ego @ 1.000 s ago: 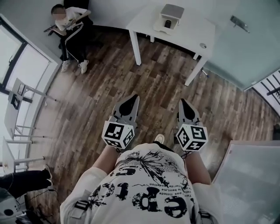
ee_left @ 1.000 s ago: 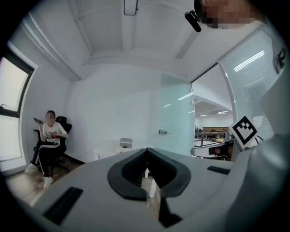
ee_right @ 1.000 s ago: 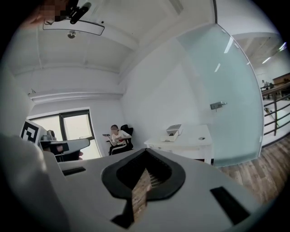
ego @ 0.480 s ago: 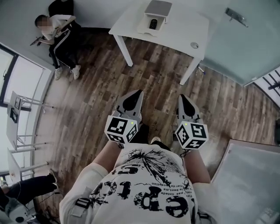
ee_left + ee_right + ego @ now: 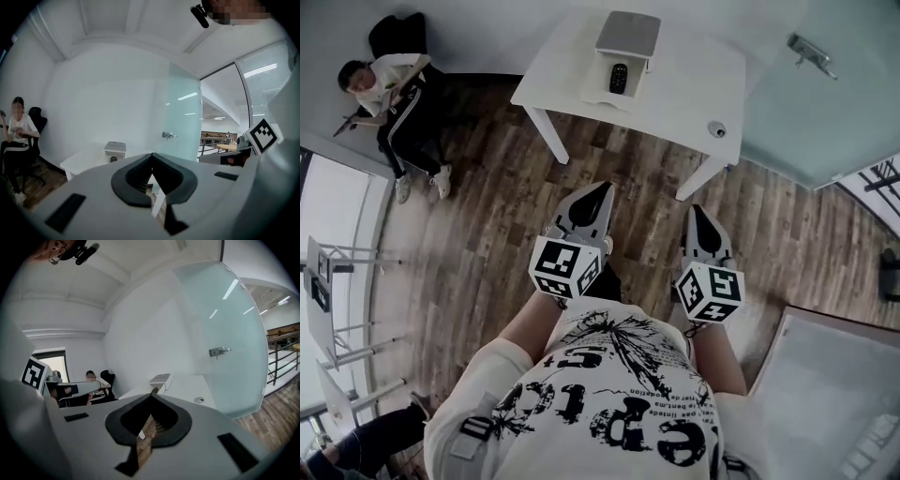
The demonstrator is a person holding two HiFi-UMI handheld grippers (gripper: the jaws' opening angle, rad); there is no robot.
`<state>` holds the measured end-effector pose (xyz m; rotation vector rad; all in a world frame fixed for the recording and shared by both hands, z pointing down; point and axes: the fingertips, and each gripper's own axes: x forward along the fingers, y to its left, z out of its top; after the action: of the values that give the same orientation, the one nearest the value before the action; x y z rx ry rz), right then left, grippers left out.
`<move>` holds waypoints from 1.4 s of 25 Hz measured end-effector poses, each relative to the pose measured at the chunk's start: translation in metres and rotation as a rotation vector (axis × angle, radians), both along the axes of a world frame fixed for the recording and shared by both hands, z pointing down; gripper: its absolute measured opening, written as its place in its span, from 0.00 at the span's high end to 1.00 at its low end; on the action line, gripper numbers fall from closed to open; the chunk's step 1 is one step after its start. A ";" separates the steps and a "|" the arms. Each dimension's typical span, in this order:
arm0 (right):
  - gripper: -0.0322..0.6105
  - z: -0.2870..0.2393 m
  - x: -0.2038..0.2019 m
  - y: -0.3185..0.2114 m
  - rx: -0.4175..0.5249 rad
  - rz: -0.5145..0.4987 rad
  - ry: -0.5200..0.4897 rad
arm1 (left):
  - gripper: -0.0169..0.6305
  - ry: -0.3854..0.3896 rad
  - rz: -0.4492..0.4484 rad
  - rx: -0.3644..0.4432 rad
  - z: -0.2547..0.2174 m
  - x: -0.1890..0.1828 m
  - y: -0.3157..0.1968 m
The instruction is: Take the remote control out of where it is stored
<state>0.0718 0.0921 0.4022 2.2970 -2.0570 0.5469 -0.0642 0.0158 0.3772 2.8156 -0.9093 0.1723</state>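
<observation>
Jaws closed tip to tip on both grippers, nothing between them; left gripper (image 5: pixel 602 190) and right gripper (image 5: pixel 695 210) are side by side in front of the person's printed shirt (image 5: pixel 619 403), over the wood floor (image 5: pixel 487 234); both point at the white surface (image 5: pixel 694 80), short of its near edge, touching nothing.

Remote control (image 5: pixel 619 78) is on the surface, toward its far edge and left of middle; it lies in the open front of a small white holder (image 5: pixel 598 86) with a grey top (image 5: pixel 628 34); the remote is dark, long axis roughly toward the grippers, well apart from both jaws.

Small round object (image 5: pixel 716 129) sits at the surface's near right corner; can't tell what it is.

Frosted glass door (image 5: pixel 825 103) with a metal handle (image 5: pixel 811 49) is just right of the surface; left of the surface, by the wall, a seated person (image 5: pixel 389 89) in a dark chair (image 5: pixel 394 33).

Left gripper view: holder on the surface beyond the closed tips, slightly left of them; right gripper view: holder lines up just above the tips.
</observation>
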 end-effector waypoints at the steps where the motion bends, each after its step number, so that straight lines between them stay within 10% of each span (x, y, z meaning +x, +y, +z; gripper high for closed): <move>1: 0.95 -0.003 0.001 -0.017 -0.001 0.007 0.003 | 0.96 0.007 0.010 -0.004 -0.003 0.003 -0.018; 20: 0.95 0.009 0.012 -0.246 -0.094 0.011 0.032 | 0.96 0.002 0.019 -0.161 0.026 0.003 -0.244; 35: 0.95 0.021 0.106 -0.378 -0.089 -0.258 0.013 | 0.96 -0.091 -0.165 -0.258 0.060 0.107 -0.334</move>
<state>0.1776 -0.2858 0.4230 1.9416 -2.2262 0.5941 0.0424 -0.3179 0.4375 2.5023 -1.0508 0.3691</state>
